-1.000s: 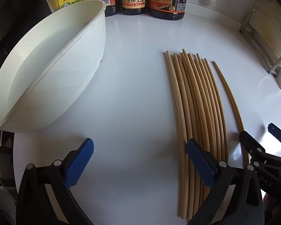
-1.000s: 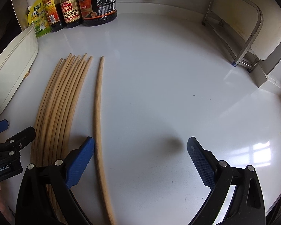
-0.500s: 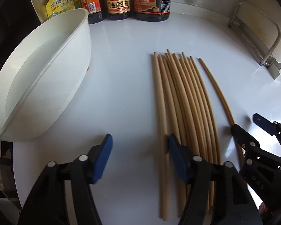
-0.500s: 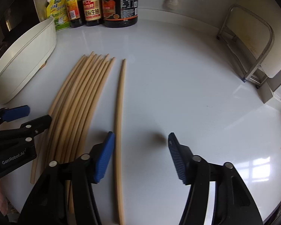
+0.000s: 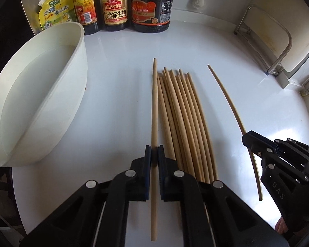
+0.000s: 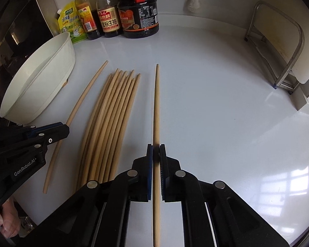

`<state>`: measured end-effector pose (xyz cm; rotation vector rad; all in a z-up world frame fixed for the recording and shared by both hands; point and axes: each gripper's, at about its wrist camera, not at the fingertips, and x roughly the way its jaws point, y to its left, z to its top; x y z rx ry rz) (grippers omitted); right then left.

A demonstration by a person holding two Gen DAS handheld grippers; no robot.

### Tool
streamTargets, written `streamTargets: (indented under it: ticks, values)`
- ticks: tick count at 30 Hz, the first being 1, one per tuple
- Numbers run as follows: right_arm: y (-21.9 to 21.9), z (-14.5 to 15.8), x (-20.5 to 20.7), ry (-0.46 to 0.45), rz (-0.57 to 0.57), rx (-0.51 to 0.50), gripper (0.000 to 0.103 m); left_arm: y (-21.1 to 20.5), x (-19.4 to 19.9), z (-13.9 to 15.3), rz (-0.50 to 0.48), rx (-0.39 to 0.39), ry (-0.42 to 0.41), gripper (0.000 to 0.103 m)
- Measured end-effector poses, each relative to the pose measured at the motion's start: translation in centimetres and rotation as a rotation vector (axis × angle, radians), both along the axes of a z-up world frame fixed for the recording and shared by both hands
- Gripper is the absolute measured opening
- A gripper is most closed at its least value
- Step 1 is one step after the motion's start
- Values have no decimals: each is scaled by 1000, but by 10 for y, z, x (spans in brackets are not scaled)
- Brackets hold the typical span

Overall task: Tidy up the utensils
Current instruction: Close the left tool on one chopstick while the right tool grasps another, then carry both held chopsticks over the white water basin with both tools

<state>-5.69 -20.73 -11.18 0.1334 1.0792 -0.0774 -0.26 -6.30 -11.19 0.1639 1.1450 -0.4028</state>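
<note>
Several wooden chopsticks lie side by side on the white counter; the bundle also shows in the right wrist view. My left gripper is shut on the leftmost chopstick, which points straight ahead. My right gripper is shut on the rightmost chopstick. Each held stick shows in the other view: the right one and the left one.
A white oval basin stands to the left, and it also shows in the right wrist view. Sauce bottles and a yellow seasoning pouch line the back. A metal rack stands at the right.
Both grippers have gone from wide open to shut, each on one chopstick. The two held sticks now stand apart from the bundle.
</note>
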Motion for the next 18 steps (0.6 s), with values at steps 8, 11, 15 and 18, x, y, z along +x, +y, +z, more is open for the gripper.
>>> streamTargets:
  ticks: [8,11,15,18]
  values:
    - [29,57,18,-82,-1,74,6,35,17,61,4,-58,-73,7]
    - [56,73,36,-116,32,100,6,61,32,77,32,-62,-98,7]
    - [98,85,72,-134,85,143,6,102,54,89,74,-47,-114,8]
    - [131,85,100,-121,123,164,6,135,75,88,119,-24,-113,8]
